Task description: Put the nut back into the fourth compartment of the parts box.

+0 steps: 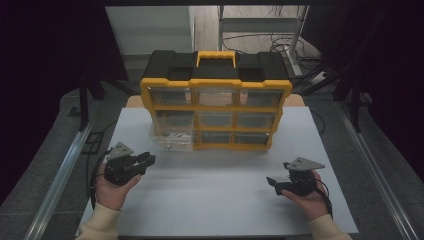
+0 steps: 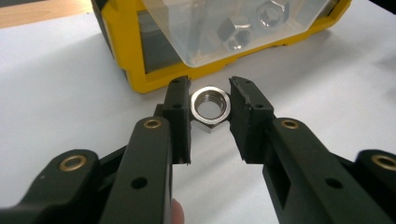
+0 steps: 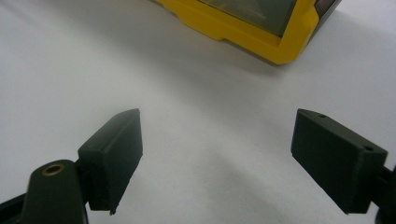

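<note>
In the left gripper view a steel hex nut sits between the two black jaws of my left gripper; both pads press on its flats, hole facing the camera. From above, the left gripper hovers at the front left of the white board, just short of a clear drawer pulled out of the yellow-and-black organizer. That drawer has more hex nuts in it. At the front right my right gripper stands open, with bare board between its jaws.
The organizer has rows of clear drawers and a yellow handle on top; its yellow lower corner lies ahead of the right gripper. The white board rests on a table with metal rails along both sides. Cables lie on the floor behind.
</note>
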A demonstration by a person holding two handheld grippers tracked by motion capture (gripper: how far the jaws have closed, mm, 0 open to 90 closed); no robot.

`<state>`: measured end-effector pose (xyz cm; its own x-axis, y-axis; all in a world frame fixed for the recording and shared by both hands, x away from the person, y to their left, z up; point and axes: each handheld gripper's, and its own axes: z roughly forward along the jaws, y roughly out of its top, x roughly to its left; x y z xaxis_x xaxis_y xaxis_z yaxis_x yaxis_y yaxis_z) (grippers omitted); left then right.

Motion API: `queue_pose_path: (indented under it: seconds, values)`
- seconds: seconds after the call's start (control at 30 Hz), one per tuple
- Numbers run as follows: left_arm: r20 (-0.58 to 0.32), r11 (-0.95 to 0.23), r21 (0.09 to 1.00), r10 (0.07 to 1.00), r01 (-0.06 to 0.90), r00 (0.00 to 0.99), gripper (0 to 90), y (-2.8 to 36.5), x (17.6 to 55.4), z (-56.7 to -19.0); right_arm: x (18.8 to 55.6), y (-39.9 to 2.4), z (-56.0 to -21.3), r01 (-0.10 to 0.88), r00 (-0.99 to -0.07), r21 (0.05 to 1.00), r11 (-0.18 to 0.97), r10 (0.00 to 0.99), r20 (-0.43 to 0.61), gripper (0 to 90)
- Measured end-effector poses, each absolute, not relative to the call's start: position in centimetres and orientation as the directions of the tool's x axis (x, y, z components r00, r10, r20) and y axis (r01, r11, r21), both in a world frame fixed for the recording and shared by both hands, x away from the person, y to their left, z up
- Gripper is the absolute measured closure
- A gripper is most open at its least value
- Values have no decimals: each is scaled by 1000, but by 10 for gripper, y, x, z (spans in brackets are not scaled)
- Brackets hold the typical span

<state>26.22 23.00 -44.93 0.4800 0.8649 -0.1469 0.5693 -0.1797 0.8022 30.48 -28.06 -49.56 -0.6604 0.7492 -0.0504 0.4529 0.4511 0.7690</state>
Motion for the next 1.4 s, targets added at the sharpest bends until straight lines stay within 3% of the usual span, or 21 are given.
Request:
queue_pose_path:
  seconds: [1.4]
  values:
    - [-132,-126,863,878,489,460,703,251,265,-399,304,-280,-495,455,-659,770,447,751,-47,169]
